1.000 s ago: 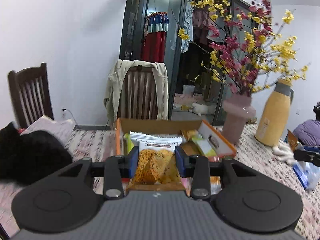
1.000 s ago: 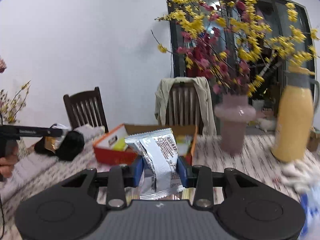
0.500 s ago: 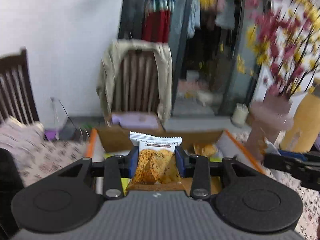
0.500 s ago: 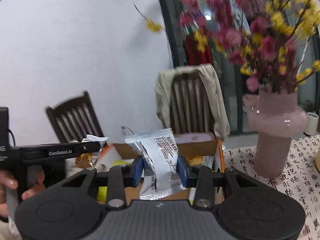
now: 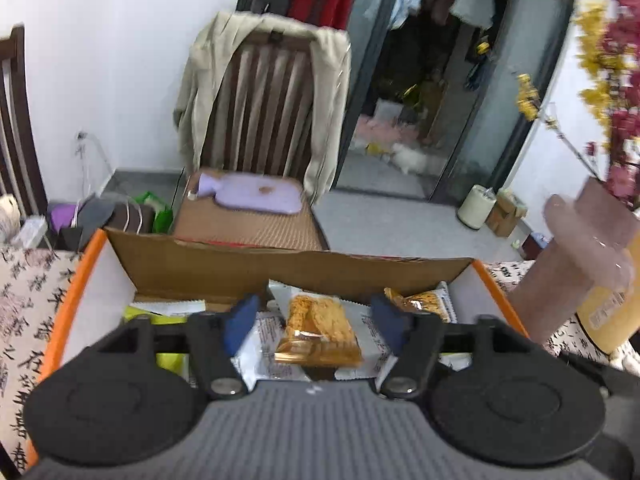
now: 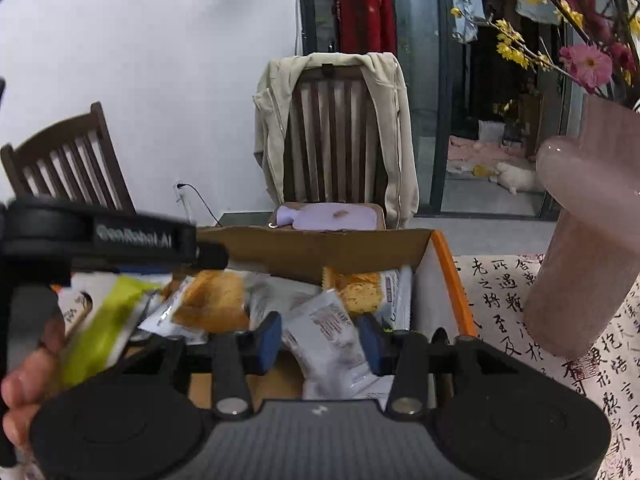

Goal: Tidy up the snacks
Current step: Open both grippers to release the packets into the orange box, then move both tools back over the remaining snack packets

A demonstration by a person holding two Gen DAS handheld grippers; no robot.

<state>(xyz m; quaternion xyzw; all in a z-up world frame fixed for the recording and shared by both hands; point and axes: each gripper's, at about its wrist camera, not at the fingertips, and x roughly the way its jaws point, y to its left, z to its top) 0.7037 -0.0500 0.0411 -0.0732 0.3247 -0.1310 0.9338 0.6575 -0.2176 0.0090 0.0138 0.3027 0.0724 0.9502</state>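
An open cardboard box (image 5: 280, 270) with orange-edged flaps holds several snack packets. My left gripper (image 5: 316, 326) is open above the box; an orange-and-white snack packet (image 5: 318, 330) lies loose between its blue pads, clear of them. My right gripper (image 6: 320, 338) is open over the same box (image 6: 320, 246); a silver-white packet (image 6: 330, 338) lies between its pads, not clamped. In the right wrist view the left gripper's body (image 6: 112, 238) crosses over the box's left side, above a yellow-green packet (image 6: 100, 328).
A pink vase (image 6: 588, 232) of flowers stands just right of the box on a cloth printed with calligraphy (image 6: 504, 300). A chair draped with a beige jacket (image 5: 264, 100) stands behind the box with a lilac hot-water bottle (image 5: 252, 198) on its seat. A yellow flask (image 5: 612, 312) stands at far right.
Both grippers moved forward and down over the box and opened. The orange snack packet and the silver packet have dropped from the pads into the box.
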